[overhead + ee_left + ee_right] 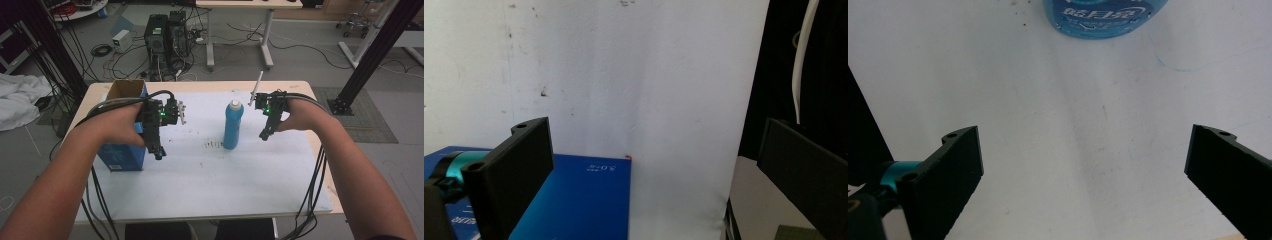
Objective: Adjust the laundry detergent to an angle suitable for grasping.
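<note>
A blue bottle (pixel 233 125) with a white cap stands upright near the middle of the white sheet (pixel 210 175). Left of it sits a blue cardboard box (pixel 121 145) with its top flaps open. My left gripper (pixel 158 152) hovers at the box's right side, pointing down, jaws wide apart and empty; the box's blue face (pixel 579 200) lies below them in the left gripper view. My right gripper (pixel 264 134) hangs just right of the bottle, also open with nothing between its jaws. The bottle's base (pixel 1105 20) shows at the top of the right gripper view.
The white sheet covers most of a light wooden table (pixel 200 86). Dark specks (pixel 214 145) mark the sheet left of the bottle. Cables trail from both grippers over the table's near edge. Computer towers (pixel 165 40) and a desk stand on the floor beyond.
</note>
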